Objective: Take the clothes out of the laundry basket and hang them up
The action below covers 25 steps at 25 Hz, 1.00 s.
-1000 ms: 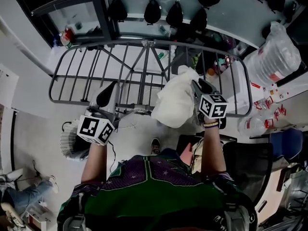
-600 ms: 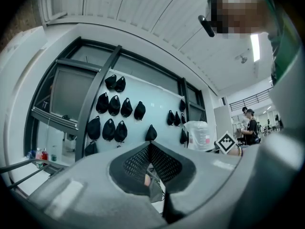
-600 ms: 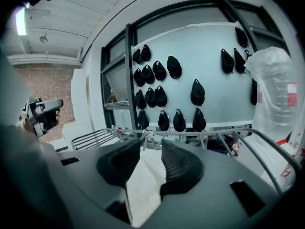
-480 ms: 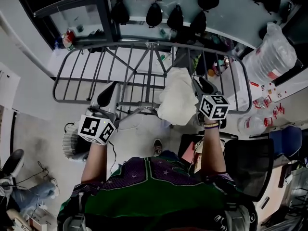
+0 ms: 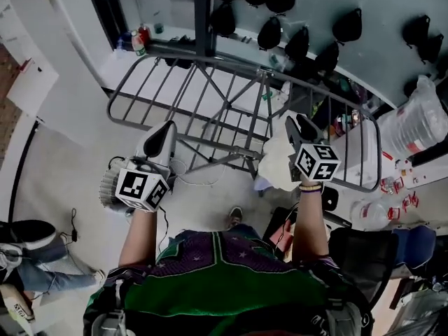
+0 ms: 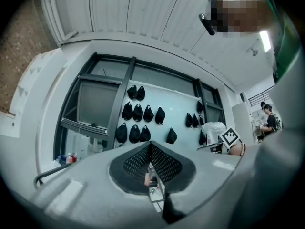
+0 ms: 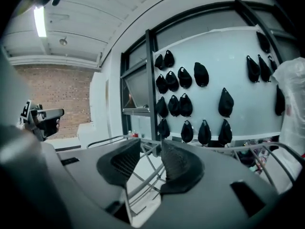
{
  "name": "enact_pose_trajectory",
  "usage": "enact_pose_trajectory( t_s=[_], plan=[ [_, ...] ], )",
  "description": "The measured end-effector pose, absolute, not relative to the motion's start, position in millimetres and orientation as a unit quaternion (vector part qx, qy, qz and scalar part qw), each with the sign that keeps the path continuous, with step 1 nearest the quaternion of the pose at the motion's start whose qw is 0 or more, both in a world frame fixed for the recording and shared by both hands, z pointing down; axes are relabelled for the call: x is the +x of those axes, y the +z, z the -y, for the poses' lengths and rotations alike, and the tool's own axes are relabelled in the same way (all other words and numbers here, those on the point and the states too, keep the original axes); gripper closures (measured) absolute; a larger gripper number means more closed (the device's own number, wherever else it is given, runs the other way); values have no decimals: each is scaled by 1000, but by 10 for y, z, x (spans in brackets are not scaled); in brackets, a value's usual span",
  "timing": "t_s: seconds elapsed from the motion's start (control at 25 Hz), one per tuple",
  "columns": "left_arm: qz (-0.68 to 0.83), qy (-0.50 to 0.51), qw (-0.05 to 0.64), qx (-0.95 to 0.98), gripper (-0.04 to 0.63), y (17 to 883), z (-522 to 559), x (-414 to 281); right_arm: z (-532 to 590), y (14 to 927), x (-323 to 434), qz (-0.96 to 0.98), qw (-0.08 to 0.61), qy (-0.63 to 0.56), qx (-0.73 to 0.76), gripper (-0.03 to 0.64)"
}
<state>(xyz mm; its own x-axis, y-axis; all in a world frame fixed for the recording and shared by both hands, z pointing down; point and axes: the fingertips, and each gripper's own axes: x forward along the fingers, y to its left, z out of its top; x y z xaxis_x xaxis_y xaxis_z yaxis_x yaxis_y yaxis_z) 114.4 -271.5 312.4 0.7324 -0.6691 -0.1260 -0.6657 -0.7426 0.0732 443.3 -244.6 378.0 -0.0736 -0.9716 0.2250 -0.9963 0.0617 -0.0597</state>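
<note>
A grey metal drying rack (image 5: 260,82) stands unfolded in front of me. A white cloth (image 5: 276,163) hangs at its near right part, right beside my right gripper (image 5: 301,123). That gripper is open; between its jaws I see only rack bars (image 7: 143,173). My left gripper (image 5: 164,128) is shut with nothing in it and is held over the rack's near left edge. In the left gripper view the cloth (image 6: 213,128) shows next to the right gripper's marker cube. A white ribbed basket (image 5: 106,184) on the floor is mostly hidden under the left gripper.
Rows of black caps (image 5: 280,30) hang on the wall panel behind the rack. A clear plastic bag (image 5: 423,114) lies at the right, bottles (image 5: 138,40) stand at the back left. A black chair (image 5: 364,247) is at my right, a person's legs (image 5: 42,275) at the lower left.
The head view has swung, so the rack and the cloth now lie further right and lower in the picture. Both grippers keep their pose.
</note>
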Motion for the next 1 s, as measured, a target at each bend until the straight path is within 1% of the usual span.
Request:
enact_pose_trajectory(
  t_s=[0.56,1.0],
  plan=[
    [506,-71,-13,859,578,3050,2376,-614,2983,3345,2439,837,32,50,544,485],
    [617,-68,-28,784,578,2985,1839,-1716,3064,3103,944,909,15,31,415,485]
  ],
)
